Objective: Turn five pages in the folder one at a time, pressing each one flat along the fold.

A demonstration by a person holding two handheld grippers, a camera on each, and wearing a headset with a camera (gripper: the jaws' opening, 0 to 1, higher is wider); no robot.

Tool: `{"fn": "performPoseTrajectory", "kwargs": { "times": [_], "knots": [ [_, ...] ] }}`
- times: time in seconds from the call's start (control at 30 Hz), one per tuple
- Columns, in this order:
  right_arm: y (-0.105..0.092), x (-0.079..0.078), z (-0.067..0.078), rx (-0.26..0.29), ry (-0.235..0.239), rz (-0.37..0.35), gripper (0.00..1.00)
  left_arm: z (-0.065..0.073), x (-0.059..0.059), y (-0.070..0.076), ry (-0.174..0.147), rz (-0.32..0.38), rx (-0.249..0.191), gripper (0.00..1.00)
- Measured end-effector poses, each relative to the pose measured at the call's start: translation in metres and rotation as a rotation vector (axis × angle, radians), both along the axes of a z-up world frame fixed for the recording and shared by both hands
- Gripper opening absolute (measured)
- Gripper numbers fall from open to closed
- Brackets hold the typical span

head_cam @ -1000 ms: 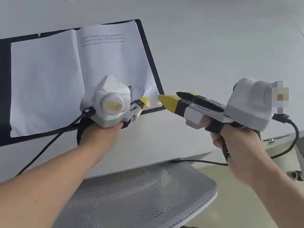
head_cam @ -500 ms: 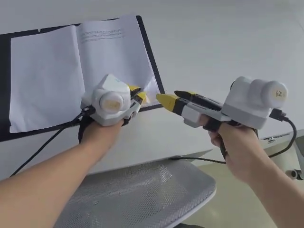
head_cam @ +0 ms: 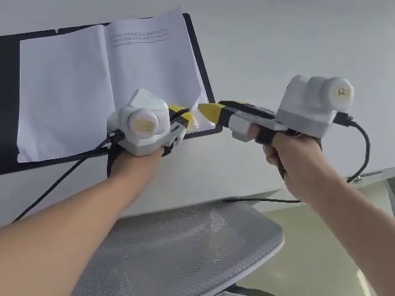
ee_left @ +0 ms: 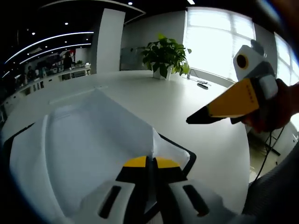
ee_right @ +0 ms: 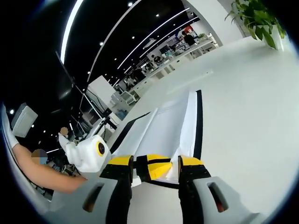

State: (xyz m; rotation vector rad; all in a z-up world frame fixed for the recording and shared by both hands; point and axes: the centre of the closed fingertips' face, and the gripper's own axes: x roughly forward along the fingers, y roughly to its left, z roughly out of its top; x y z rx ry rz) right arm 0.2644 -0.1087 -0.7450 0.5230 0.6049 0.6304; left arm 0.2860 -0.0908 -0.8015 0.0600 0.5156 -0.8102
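An open black folder (head_cam: pixel 199 58) with white pages lies on the white table (head_cam: pixel 290 43). My left gripper (head_cam: pixel 184 119) is shut on the lower right corner of the right-hand page (head_cam: pixel 154 68). In the left gripper view the jaws (ee_left: pixel 149 163) meet on the lifted page corner (ee_left: pixel 168 149). My right gripper (head_cam: pixel 213 111) hovers just right of that corner, pointing left, jaws open with no page between them. It enters the left gripper view as the right gripper (ee_left: pixel 224 105). The right gripper view shows my right gripper (ee_right: pixel 156 161), the folder (ee_right: pixel 198 121) and the left gripper's white body (ee_right: pixel 88 151).
The table's front edge (head_cam: pixel 259 196) runs just below both hands. A grey mesh chair seat (head_cam: pixel 185 246) sits under it. Black cables (head_cam: pixel 55 191) trail from the grippers. A potted plant (ee_left: pixel 166 58) stands at the table's far end.
The right gripper has risen and closed in on the left gripper's tip. The left gripper still pinches the page corner, with the page edge lifted slightly. The head camera has shifted.
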Motion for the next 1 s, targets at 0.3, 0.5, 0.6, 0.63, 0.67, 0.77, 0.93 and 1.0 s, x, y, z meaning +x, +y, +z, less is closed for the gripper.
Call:
{"fn": "performPoseTrajectory", "kwargs": {
  "times": [0.3, 0.5, 0.6, 0.63, 0.67, 0.77, 0.93, 1.0],
  "knots": [
    [0.003, 0.02, -0.033, -0.017, 0.042, 0.07, 0.25, 0.001, -0.001, 0.001, 0.005, 0.018, -0.021, 0.02],
    [0.007, 0.024, -0.038, -0.032, 0.042, 0.123, 0.23, 0.001, -0.001, 0.001, 0.006, 0.03, -0.035, 0.03],
    [0.01, 0.023, -0.042, -0.033, 0.05, 0.141, 0.19, 0.001, -0.001, 0.001, 0.004, 0.031, -0.037, 0.03],
    [0.01, 0.022, -0.043, -0.038, 0.053, 0.144, 0.18, 0.001, -0.001, 0.002, 0.005, 0.033, -0.041, 0.03],
    [0.009, 0.023, -0.042, -0.037, 0.046, 0.141, 0.17, 0.001, -0.001, 0.002, 0.006, 0.033, -0.042, 0.03],
    [0.005, 0.024, -0.044, -0.028, 0.067, 0.128, 0.11, 0.001, -0.001, 0.002, 0.007, 0.035, -0.047, 0.03],
    [0.001, 0.025, -0.049, -0.001, 0.108, 0.119, 0.01, 0.001, -0.001, 0.002, 0.011, 0.038, -0.054, 0.03],
    [0.001, 0.025, -0.049, 0.014, 0.118, 0.124, 0.0, 0.001, -0.001, 0.002, 0.013, 0.039, -0.058, 0.03]
  ]
}}
